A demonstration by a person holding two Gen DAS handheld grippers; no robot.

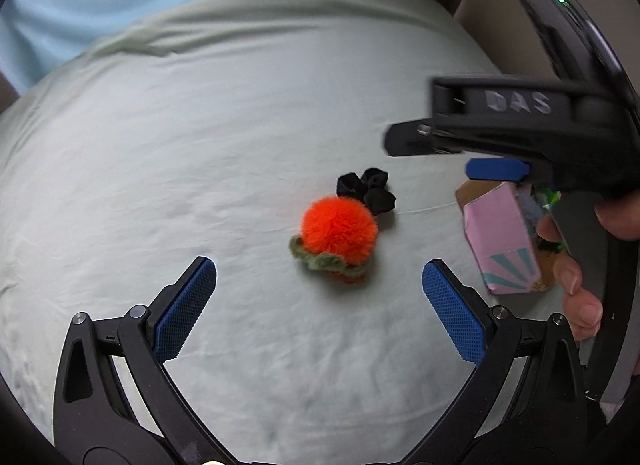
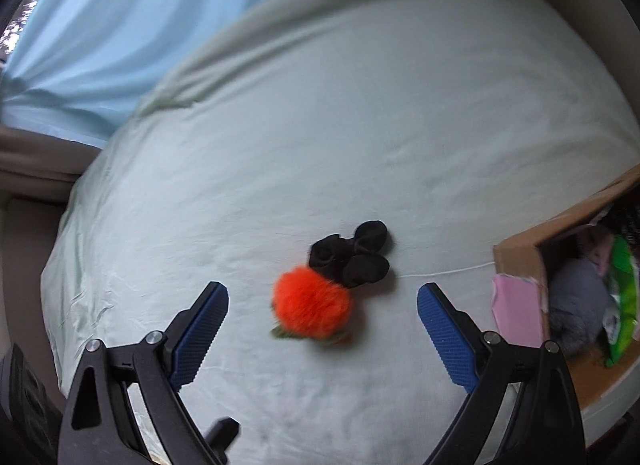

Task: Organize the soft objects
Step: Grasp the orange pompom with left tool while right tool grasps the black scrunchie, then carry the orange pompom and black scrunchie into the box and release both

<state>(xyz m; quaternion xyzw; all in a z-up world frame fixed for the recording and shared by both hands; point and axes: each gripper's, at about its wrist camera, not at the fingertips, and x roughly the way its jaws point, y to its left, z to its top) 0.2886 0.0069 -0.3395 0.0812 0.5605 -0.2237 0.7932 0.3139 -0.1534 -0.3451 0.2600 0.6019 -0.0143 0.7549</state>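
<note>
1. Bedsheet [image 1: 224, 113], pale green and wrinkled, covers the whole working surface; light blue curtains [image 2: 104, 37] hang behind its far edge, with beige wall [image 1: 484, 5] to the right.
2. Cardboard box [image 2: 520, 253] sits at the sheet's right side, open, with a pink printed outer face [image 1: 500, 233]; the right wrist view looks into it and shows a grey soft item [image 2: 576, 297] and a green packet [image 2: 624, 301] inside; the left wrist view shows mostly its outside.
3. Orange pompom [image 1: 339, 227], round and fluffy, lies mid-sheet on a green crocheted frill [image 1: 320, 263]; a black scrunchie [image 1: 368, 189] touches it on the far side; both lie well apart from the box.
4. Left gripper [image 1: 320, 305] has its blue-padded jaws wide apart with nothing between them, the pompom just beyond the tips.
5. Right gripper [image 2: 323, 325] is likewise spread wide and holds nothing; the pompom lies between and slightly ahead of its tips, untouched.
6. Only the left wrist view shows the right gripper from outside, black-bodied with raised lettering, above the box, gripped by a hand [image 1: 580, 265].
7. Thin white thread [image 2: 444, 273] runs from the scrunchie toward the box.
</note>
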